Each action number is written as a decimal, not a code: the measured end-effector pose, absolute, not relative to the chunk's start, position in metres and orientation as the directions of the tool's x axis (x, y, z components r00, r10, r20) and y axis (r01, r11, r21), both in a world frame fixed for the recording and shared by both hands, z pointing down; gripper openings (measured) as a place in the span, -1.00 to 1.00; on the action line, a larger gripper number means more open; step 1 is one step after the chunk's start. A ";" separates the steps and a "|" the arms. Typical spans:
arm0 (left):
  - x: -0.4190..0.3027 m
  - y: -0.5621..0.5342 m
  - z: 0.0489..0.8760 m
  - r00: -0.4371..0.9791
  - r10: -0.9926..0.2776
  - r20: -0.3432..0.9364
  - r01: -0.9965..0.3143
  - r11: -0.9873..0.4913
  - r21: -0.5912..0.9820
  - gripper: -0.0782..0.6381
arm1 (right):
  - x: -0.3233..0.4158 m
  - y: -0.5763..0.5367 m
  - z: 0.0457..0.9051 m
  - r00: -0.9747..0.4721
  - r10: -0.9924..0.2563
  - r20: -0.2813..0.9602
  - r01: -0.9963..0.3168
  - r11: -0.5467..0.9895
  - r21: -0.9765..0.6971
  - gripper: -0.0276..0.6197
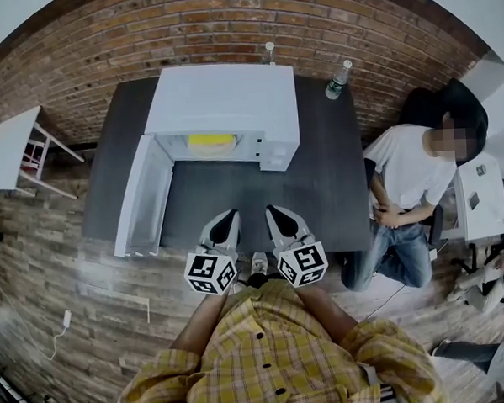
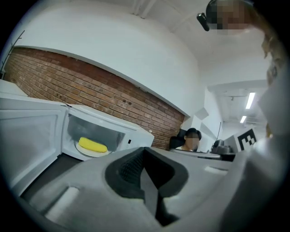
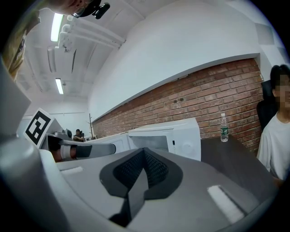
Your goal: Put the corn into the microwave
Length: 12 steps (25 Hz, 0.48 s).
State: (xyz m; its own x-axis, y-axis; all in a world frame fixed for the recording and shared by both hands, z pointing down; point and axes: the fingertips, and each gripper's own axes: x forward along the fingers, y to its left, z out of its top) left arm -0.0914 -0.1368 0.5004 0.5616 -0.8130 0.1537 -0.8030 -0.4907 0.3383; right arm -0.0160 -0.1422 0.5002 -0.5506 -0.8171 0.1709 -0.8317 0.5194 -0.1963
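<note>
The yellow corn [image 1: 210,141] lies on a white plate inside the white microwave [image 1: 230,96], whose door [image 1: 140,196] hangs open to the left. The left gripper view shows the corn [image 2: 93,145] in the cavity too. My left gripper [image 1: 229,225] and right gripper [image 1: 277,219] are side by side at the table's near edge, well short of the microwave. Both are shut with nothing between the jaws, as the left gripper [image 2: 144,174] and right gripper [image 3: 144,174] views show.
The dark table [image 1: 335,175] carries a plastic water bottle [image 1: 338,79] at its back right and another bottle [image 1: 269,51] behind the microwave. A person in a white shirt [image 1: 411,175] sits at the table's right side. A white side table [image 1: 9,150] stands at the left.
</note>
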 end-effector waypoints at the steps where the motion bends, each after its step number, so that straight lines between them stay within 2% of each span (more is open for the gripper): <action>1: -0.090 -0.136 0.500 0.558 -0.815 0.155 -0.808 -0.490 0.328 -0.79 | -0.014 -0.141 0.500 -0.551 -0.817 0.170 -0.831 0.520 -0.198 -0.91; 12: -0.090 -0.133 0.495 0.538 -0.824 0.178 -0.835 -0.490 0.251 -0.79 | -0.020 -0.143 0.493 -0.570 -0.808 0.150 -0.818 0.540 -0.198 -0.91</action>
State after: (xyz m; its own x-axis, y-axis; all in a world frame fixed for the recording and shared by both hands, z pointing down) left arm -0.0900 -0.1327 0.4951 0.5375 -0.8241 0.1785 -0.8348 -0.4901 0.2510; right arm -0.0201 -0.1431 0.4930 -0.5696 -0.8081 0.1501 -0.8181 0.5398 -0.1983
